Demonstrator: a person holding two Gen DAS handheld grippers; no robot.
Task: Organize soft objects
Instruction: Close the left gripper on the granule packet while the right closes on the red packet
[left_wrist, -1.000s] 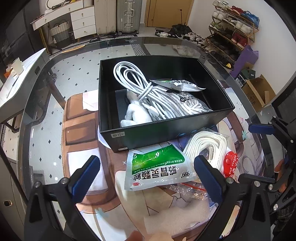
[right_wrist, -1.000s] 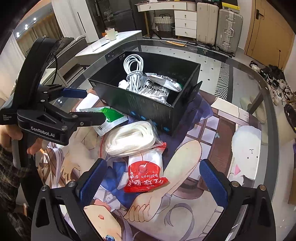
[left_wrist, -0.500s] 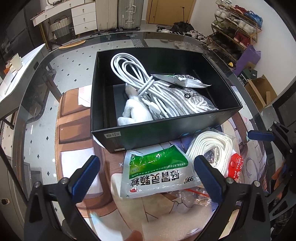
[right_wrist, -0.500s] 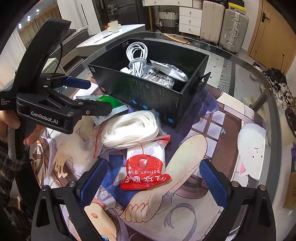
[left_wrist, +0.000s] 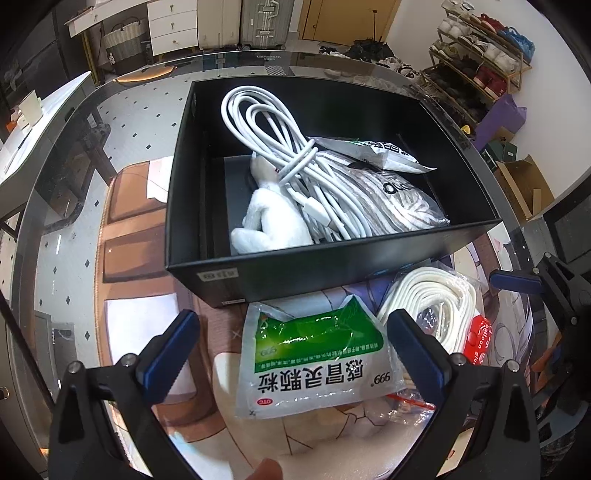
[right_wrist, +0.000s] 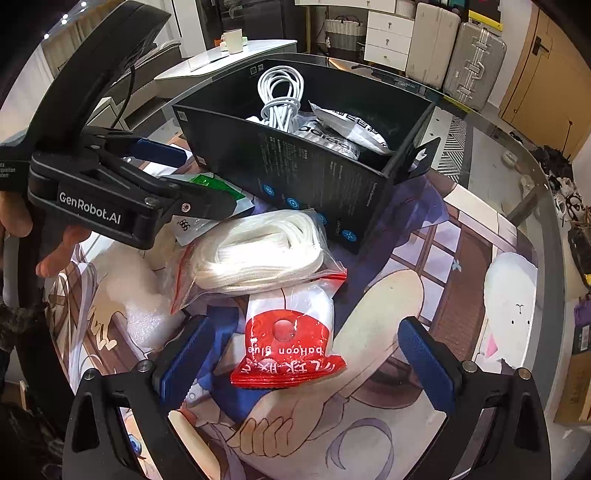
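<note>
Left gripper (left_wrist: 295, 341) spread wide over a green-and-white plastic medicine sachet (left_wrist: 316, 363) lying flat on the printed table mat (right_wrist: 391, 295), just in front of the open black cardboard box (left_wrist: 369, 258), fingers (left_wrist: 168, 352) clear of the sachet. Right gripper (right_wrist: 306, 352) likewise wide, empty, poised over a red-and-white balloon-glue packet (right_wrist: 288, 349) beside a clear zip bag of coiled white cord (right_wrist: 258, 254). Inside the box: a bundled white cable (left_wrist: 280, 155), a white plush toy (left_wrist: 267, 225) and more plastic packets (left_wrist: 384, 151).
</note>
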